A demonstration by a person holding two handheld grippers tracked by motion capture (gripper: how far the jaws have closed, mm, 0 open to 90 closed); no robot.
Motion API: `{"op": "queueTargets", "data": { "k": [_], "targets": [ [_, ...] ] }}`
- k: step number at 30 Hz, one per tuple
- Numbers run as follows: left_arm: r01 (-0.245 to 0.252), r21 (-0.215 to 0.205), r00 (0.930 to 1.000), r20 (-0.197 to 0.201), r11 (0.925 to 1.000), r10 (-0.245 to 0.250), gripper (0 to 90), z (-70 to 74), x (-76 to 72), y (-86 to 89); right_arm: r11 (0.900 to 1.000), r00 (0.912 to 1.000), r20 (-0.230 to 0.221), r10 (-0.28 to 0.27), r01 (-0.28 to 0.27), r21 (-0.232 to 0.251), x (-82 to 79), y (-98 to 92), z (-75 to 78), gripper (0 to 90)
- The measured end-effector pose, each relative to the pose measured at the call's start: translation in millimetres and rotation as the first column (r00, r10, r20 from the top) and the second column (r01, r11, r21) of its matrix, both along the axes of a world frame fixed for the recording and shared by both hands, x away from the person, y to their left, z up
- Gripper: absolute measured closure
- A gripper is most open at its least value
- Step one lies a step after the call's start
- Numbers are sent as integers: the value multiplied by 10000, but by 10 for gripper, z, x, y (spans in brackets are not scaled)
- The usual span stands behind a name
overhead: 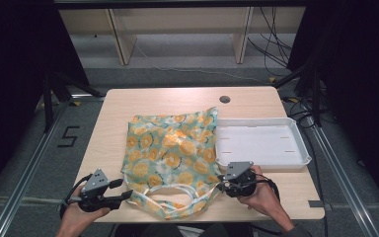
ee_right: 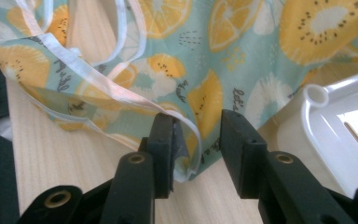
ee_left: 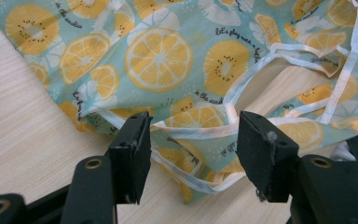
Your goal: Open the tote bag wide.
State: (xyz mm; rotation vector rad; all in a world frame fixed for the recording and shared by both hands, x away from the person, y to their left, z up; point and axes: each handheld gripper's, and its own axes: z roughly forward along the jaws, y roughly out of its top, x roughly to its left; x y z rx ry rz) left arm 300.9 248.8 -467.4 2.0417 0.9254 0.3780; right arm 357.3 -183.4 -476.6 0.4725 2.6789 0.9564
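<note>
High view: the left gripper (overhead: 123,194) is seen at the bench's (overhead: 128,103) 7 o'clock corner, held in a hand (overhead: 76,219). Its fingers (ee_left: 133,156) are spread apart and grip nothing; in the left gripper view, the white-trimmed edge of the fruit-print cloth bag (overhead: 172,153) is seen between them, not pinched. The bag is spread flat at the bench centre, with its handle loops toward 6 o'clock. The right gripper (overhead: 220,183) is positioned at 5 o'clock, at the bag's near right corner. Its fingers (ee_right: 163,154) are partly open; the corner hem is draped against one finger, unclamped. A white tray (overhead: 301,143) is located at 3 o'clock, touching the bag's edge.
</note>
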Motion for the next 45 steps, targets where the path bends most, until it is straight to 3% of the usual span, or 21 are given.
{"op": "queueTargets", "data": {
  "k": [6, 7, 12, 15, 17, 18, 19, 20, 26, 30, 31, 33, 34, 35, 38, 40, 41, 42, 43, 44, 45],
  "targets": [
    [44, 10, 10000, 83, 10000, -44, 449, -20, 0, 7, 9998, 9997, 123, 215, -214, -39, -45, 50, 7, 650],
    [323, 517, 9994, -95, 9981, -319, 449, -1, -9, 41, 9992, 9991, 134, 399, -398, -100, -53, 74, 12, 646],
    [216, 352, 9998, 47, 9991, -217, 450, -7, -19, 30, 9976, 9977, 138, 670, -668, -159, -90, 127, 7, 649],
    [-1, -99, 10000, 19, 10000, 1, 451, -38, -27, -10, 9959, 9955, 344, 884, -876, -245, -105, 144, 17, 735],
    [341, 568, 9994, -20, 9978, -340, 450, -3, -15, 22, 9908, 9898, 507, 1331, -1315, -323, -107, 153, 22, 800],
    [331, 560, 9995, -24, 9979, -331, 450, -4, -16, 18, 9895, 9881, 596, 1420, -1402, -344, -110, 153, 26, 834],
    [177, 199, 9998, 60, 9996, -178, 451, -24, -20, -6, 9868, 9854, 560, 1608, -1593, -300, -112, 154, 32, 873],
    [10, -32, 10000, -50, 10000, -10, 451, -34, -32, -23, 9868, 9854, 560, 1608, -1593, -300, -112, 154, 32, 873],
    [35, 62, 10000, 26, 10000, -35, 451, -31, -39, -16, 9886, 9867, 615, 1504, -1502, -88, -98, 134, 65, 900],
    [448, 456, 9990, 33, 9980, -450, 450, -7, -24, 6, 9914, 9915, 458, 1216, -1235, 421, -98, 126, 100, 900],
    [77, -97, 10000, 19, 9999, -76, 449, -35, -45, -40, 9886, 9899, 541, 1314, -1349, 673, -77, 133, 126, 900],
    [453, 380, 9988, 177, 9982, -460, 446, -20, -27, -17, 9892, 9930, 479, 1080, -1121, 946, -75, 138, 155, 900],
    [130, 14, 9999, 29, 9999, -130, 442, -31, -42, -55, 9865, 9914, 509, 1207, -1255, 1050, -57, 141, 166, 900],
    [130, 14, 9999, 29, 9999, -130, 441, -31, -42, -55, 9865, 9914, 509, 1207, -1255, 1050, -57, 141, 166, 900],
    [607, 577, 9980, 117, 9965, -614, 435, -16, -32, -26, 9856, 9951, 429, 886, -939, 1408, -29, 139, 206, 900],
    [528, 543, 9984, 189, 9971, -539, 430, -15, -23, -40, 9832, 9933, 531, 1022, -1090, 1465, -6, 143, 215, 900],
    [353, 131, 9992, 173, 9993, -355, 426, -29, -30, -71, 9841, 9968, 336, 732, -776, 1597, -12, 142, 226, 900],
    [496, 496, 9986, 134, 9975, -503, 423, -23, -31, -51, 9819, 9953, 439, 864, -926, 1652, 16, 147, 238, 900],
    [280, 32, 9995, 146, 9996, -280, 418, -49, -48, -94, 9792, 9961, 441, 762, -831, 1849, 46, 155, 267, 900],
    [280, 32, 9995, 146, 9996, -280, 414, -49, -48, -94, 9777, 9959, 477, 765, -843, 1925, 61, 164, 280, 900],
    [476, 610, 9987, 168, 9970, -487, 414, -30, -31, -64, 9777, 9959, 477, 765, -843, 1925, 61, 164, 280, 900]
  ]
}}
